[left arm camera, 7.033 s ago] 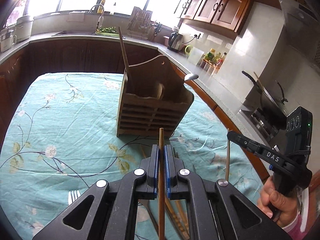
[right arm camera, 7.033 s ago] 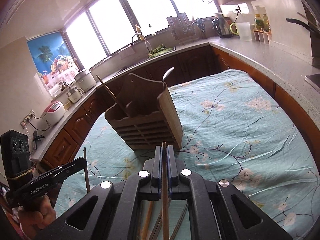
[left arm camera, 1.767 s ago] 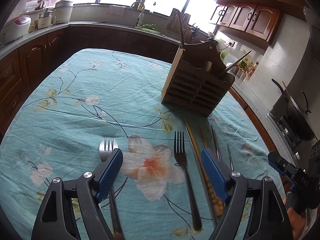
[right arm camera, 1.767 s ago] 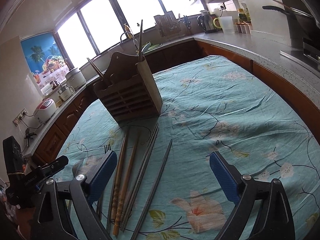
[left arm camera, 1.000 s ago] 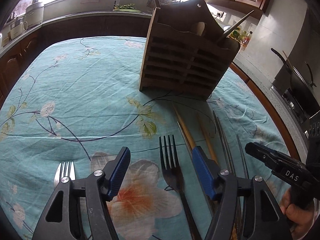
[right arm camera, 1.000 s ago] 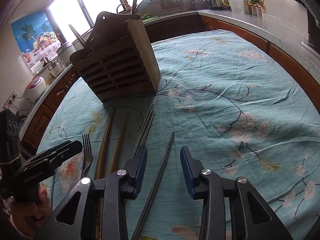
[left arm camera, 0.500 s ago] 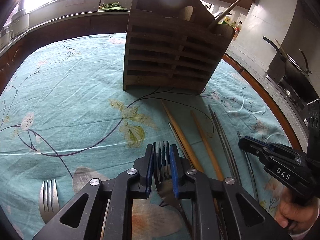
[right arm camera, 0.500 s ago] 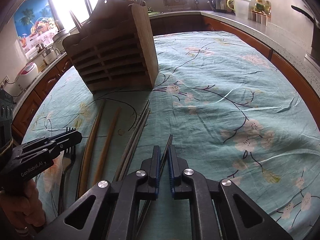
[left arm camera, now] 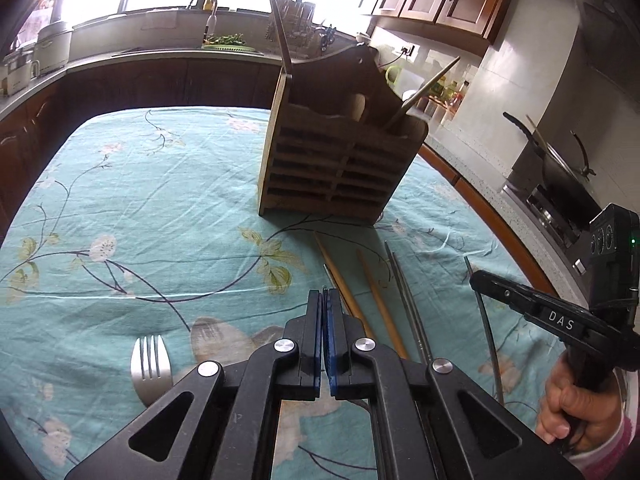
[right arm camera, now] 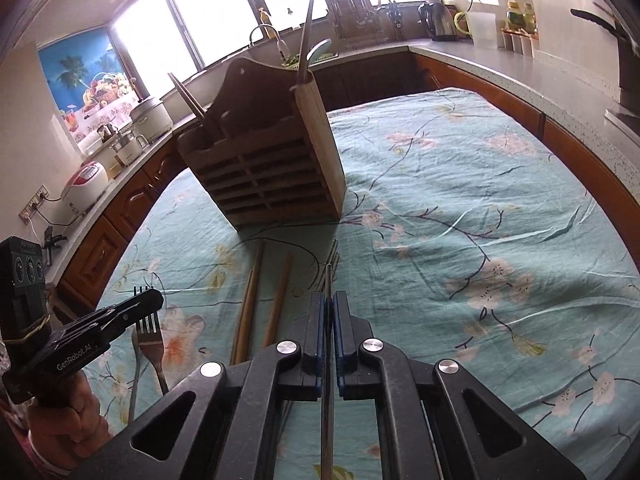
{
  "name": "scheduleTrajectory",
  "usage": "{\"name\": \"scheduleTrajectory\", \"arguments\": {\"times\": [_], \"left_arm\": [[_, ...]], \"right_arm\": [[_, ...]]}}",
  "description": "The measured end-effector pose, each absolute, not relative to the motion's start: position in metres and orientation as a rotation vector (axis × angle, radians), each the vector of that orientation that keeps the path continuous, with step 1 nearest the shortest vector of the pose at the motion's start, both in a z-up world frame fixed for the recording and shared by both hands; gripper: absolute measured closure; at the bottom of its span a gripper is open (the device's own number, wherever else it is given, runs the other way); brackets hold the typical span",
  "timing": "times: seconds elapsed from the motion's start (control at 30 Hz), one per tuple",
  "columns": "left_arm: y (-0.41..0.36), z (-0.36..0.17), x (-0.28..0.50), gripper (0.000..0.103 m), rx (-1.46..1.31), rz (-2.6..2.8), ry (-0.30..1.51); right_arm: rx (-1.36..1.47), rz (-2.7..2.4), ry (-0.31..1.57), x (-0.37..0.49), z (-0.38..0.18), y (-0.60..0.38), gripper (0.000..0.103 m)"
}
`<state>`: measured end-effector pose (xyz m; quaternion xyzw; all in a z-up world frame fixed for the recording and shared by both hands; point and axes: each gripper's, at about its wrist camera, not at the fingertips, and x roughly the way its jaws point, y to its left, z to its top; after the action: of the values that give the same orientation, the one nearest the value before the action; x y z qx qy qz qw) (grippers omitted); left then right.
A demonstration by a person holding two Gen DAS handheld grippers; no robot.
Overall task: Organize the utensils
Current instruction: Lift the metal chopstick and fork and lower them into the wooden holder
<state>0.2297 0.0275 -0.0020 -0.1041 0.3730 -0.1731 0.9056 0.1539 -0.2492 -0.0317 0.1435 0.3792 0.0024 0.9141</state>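
Note:
A wooden utensil holder (left arm camera: 336, 160) stands mid-table with chopsticks poking out; it also shows in the right wrist view (right arm camera: 272, 168). My left gripper (left arm camera: 324, 300) is shut on a dark fork (right arm camera: 150, 334), lifted above the cloth. My right gripper (right arm camera: 328, 300) is shut on a metal chopstick (right arm camera: 329, 280), seen bent in the left wrist view (left arm camera: 482, 312). Two wooden chopsticks (left arm camera: 376, 300) and a pair of metal chopsticks (left arm camera: 408, 304) lie on the cloth in front of the holder. A silver fork (left arm camera: 151, 364) lies at the left.
The table has a teal floral cloth (left arm camera: 140, 208). Kitchen counters (right arm camera: 500, 60) run around it, with a sink, a kettle, rice cookers and a wok on the stove (left arm camera: 560, 176). The person's hand (left arm camera: 576, 408) holds the right gripper at the table's right edge.
Both grippers closed within the last second: the left on the dark fork, the right on the metal chopstick. Both have since lifted their utensils off the cloth.

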Motion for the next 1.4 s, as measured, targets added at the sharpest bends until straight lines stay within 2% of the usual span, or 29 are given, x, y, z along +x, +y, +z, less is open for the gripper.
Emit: {"name": "scheduleTrajectory", "arguments": {"times": [0.57,1.4], "left_arm": [[0.069,0.057,0.158,0.103,-0.246,-0.348,0.585],[0.089,0.091,0.165,0.103,-0.261,-0.339,0.487]], "right_arm": [[0.323,0.026,0.583,0.12,0.037,-0.254,0.099],[0.322,0.054,0.472,0.128,0.078,-0.258,0.099]]}}
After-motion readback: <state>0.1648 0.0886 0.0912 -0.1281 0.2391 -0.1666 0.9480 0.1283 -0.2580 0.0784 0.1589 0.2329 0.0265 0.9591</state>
